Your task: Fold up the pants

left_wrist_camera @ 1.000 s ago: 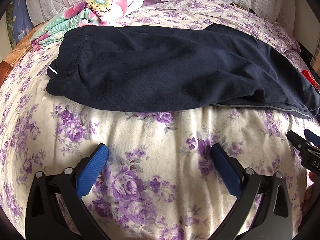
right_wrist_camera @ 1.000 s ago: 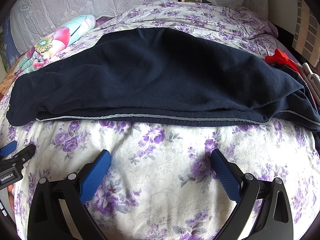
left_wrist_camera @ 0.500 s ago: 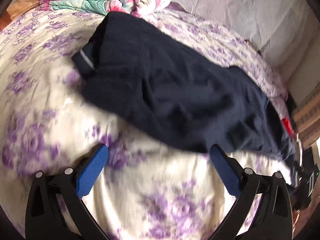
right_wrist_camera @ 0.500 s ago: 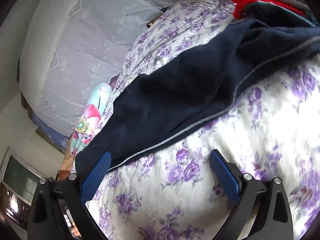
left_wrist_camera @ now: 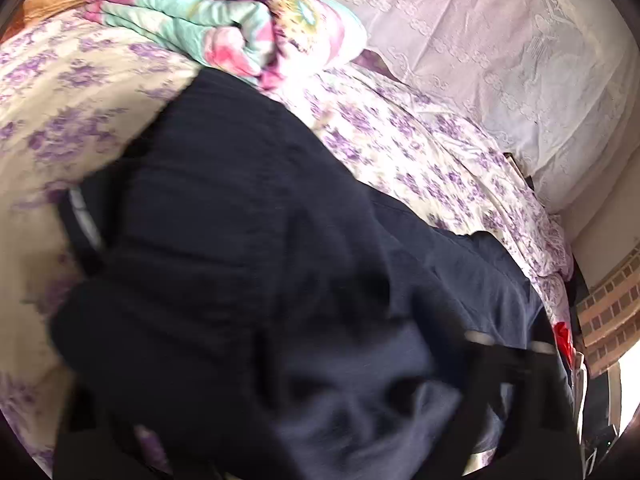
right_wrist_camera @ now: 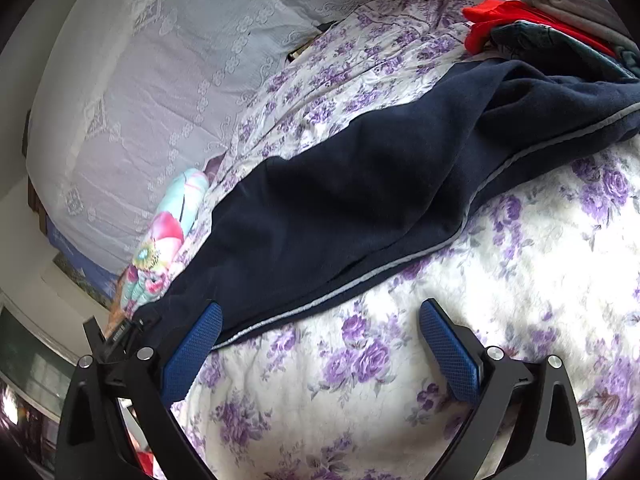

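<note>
The dark pants (right_wrist_camera: 360,192) lie stretched across the flowered bed (right_wrist_camera: 540,260), long axis running near-left to far-right. The left hand-held gripper (left_wrist_camera: 288,440) is at their near-left end, jaws closing, cloth seemingly between them though blurred. The right hand-held gripper (right_wrist_camera: 320,356) waits wide, empty, beside the near edge.

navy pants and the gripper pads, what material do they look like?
Navy pants: soft, matte knit, probably fleece or sweatshirt cotton; fuzzy nap, limp folds, pale grey piping along the side seam. Right gripper pads: blue, likely rubber or textured plastic; fine cross-hatch grip pattern, slight sheen, on black plastic-looking arms.
</note>
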### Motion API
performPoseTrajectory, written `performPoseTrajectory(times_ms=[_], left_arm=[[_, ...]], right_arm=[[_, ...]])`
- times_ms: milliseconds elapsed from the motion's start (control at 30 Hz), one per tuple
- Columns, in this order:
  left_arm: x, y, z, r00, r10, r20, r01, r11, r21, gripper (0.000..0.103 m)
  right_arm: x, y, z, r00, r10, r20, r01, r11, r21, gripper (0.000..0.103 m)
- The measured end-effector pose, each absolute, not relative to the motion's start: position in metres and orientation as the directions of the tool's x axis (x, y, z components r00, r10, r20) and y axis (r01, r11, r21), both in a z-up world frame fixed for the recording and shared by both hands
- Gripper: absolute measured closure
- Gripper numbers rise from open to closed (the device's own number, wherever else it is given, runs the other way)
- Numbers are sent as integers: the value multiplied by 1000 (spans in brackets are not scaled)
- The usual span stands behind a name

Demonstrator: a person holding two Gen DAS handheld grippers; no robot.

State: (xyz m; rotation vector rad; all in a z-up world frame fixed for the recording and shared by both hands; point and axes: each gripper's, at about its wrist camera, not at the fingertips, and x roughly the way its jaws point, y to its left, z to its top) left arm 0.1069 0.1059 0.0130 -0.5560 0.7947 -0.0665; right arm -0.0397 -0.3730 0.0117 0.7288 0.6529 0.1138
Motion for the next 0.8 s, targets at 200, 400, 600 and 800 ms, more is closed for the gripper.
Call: performPoseTrajectory(times_ms=[200, 400, 600, 800], left_arm=[[100, 122, 10, 711, -326, -623, -125, 813, -569, 65], [91, 116, 24, 732, -295, -614, -92, 850, -519, 71], [94, 118, 16, 723, -304, -620, -95, 846, -525, 72], [67, 122, 25, 745, -291, -600, -69, 861, -503, 82]], right_arm=[[-31, -407, 4, 826, 311, -471, 192, 630, 753, 28], [8, -417, 3, 805, 286, -520, 253, 627, 737, 39], [29, -434, -10, 806, 332, -490, 237, 579, 780, 90], [10, -418, 8, 824, 300, -482, 187, 658, 730, 95]])
